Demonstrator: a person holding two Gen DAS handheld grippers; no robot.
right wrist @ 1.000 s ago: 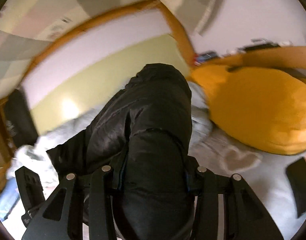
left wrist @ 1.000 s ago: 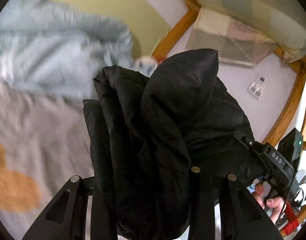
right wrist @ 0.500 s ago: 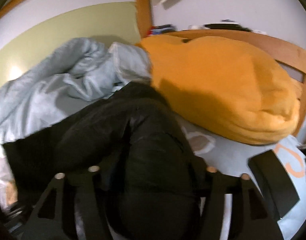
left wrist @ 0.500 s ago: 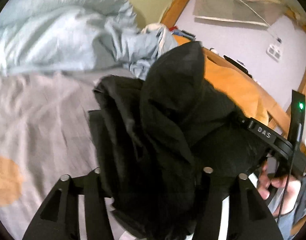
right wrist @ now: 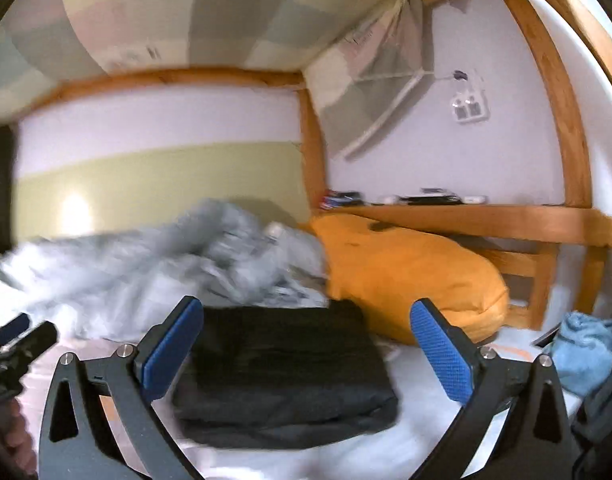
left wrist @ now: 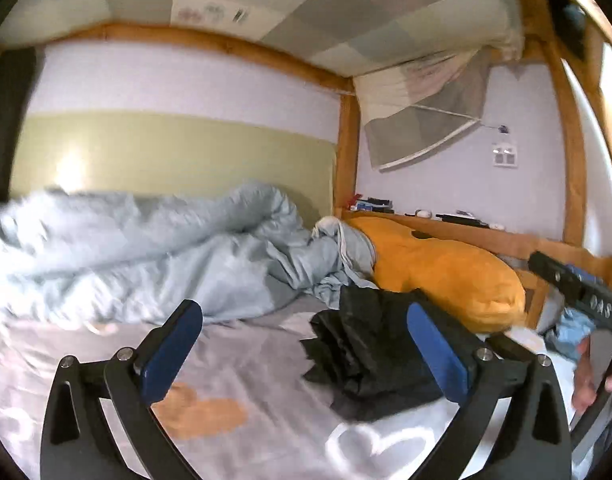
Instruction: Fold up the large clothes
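A black padded garment (right wrist: 286,368) lies folded into a thick block on the bed sheet (left wrist: 266,432). In the left wrist view the black garment (left wrist: 366,348) sits just left of the right finger. My left gripper (left wrist: 304,344) is open and empty, held back above the sheet. My right gripper (right wrist: 306,340) is open and empty, with the folded garment between and beyond its blue pads (right wrist: 442,352). The right gripper's body (left wrist: 578,292) shows at the right edge of the left wrist view.
A rumpled pale blue duvet (left wrist: 154,256) lies at the back of the bed. A big orange cushion (left wrist: 438,264) lies against the wooden headboard shelf (right wrist: 486,216). A blue cloth (right wrist: 586,352) sits at the right. A wooden post (left wrist: 346,152) stands at the corner.
Both grippers were shut on the bunched black garment and held it up. Now both are open and drawn back, and the garment lies folded on the bed.
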